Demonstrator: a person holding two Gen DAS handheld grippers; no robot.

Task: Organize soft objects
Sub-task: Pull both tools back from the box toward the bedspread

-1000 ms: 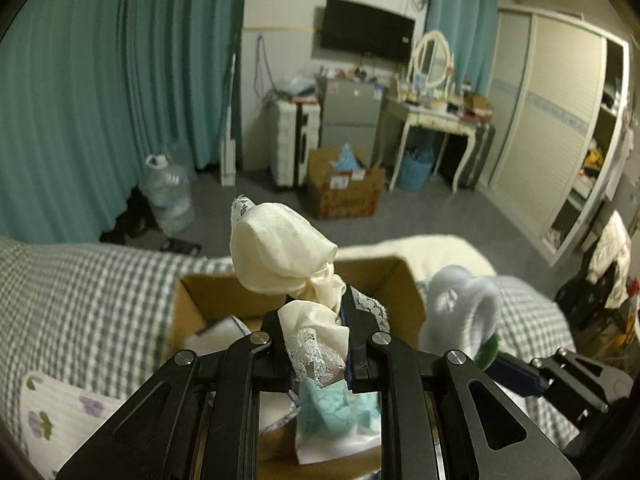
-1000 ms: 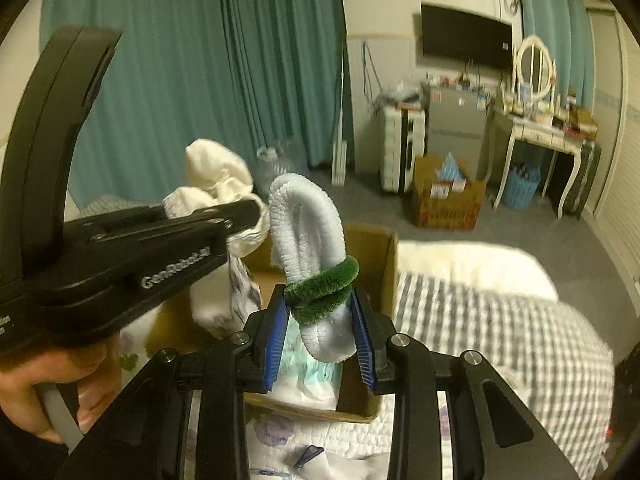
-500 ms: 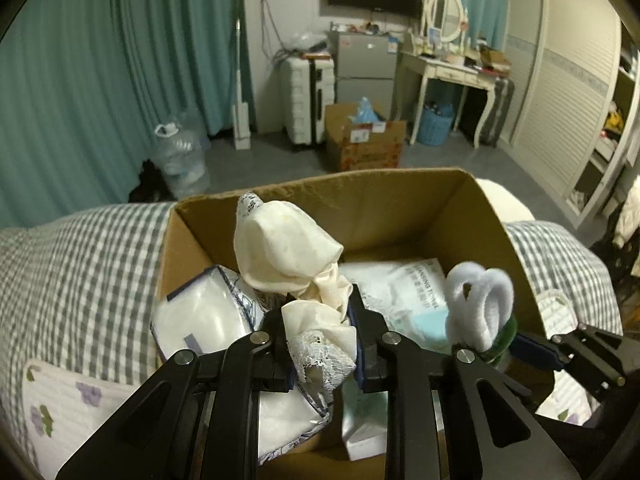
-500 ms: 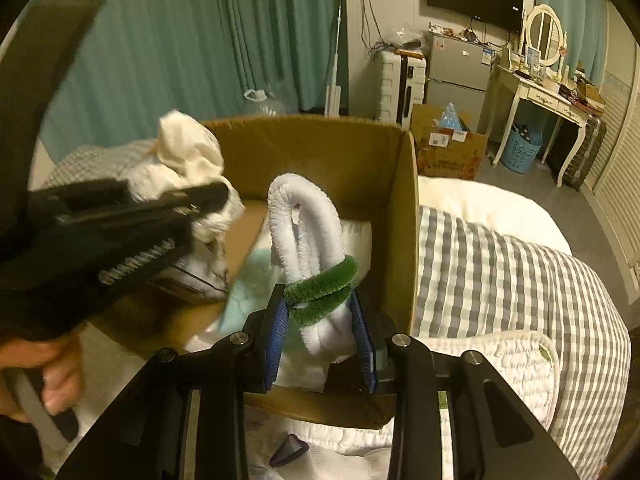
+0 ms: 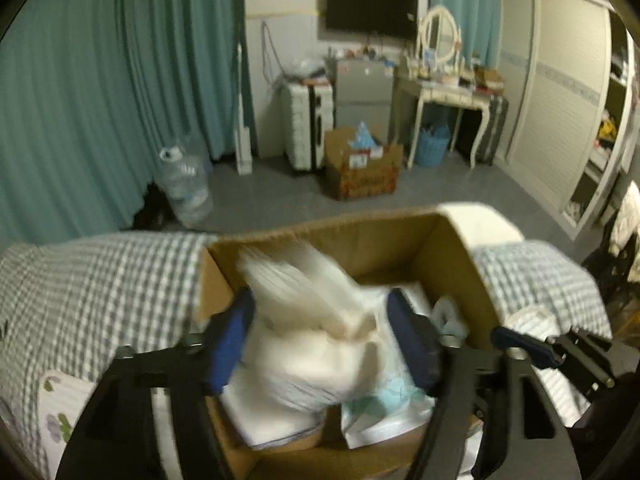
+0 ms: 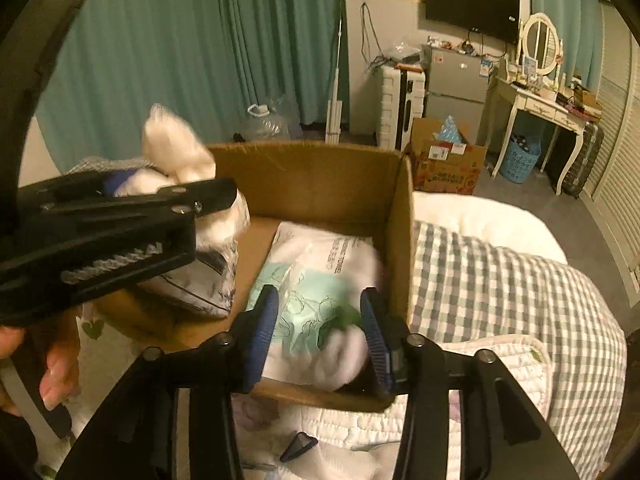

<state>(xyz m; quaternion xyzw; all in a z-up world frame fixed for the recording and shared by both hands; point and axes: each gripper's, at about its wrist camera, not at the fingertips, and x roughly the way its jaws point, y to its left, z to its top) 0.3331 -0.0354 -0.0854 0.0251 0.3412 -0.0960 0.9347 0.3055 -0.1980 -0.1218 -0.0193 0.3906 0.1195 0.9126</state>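
The cream cloth bundle (image 5: 316, 320) smears into motion blur, so its folds and any contact with the jaws cannot be read. The white fluffy loop with a green band (image 6: 344, 340) is equally blurred. The brown cardboard box (image 5: 460, 248) has its near wall hidden behind the gripper frames.

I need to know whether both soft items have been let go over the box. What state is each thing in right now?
left gripper: jaws just opened wide, pads off the cloth.
cream cloth bundle: blurred, between the open jaws, over the box.
right gripper: jaws just opened, pads apart.
white fuzzy roll: blurred, low between the jaws, inside the box.
cardboard box: open-topped, on the bed, holding packets.
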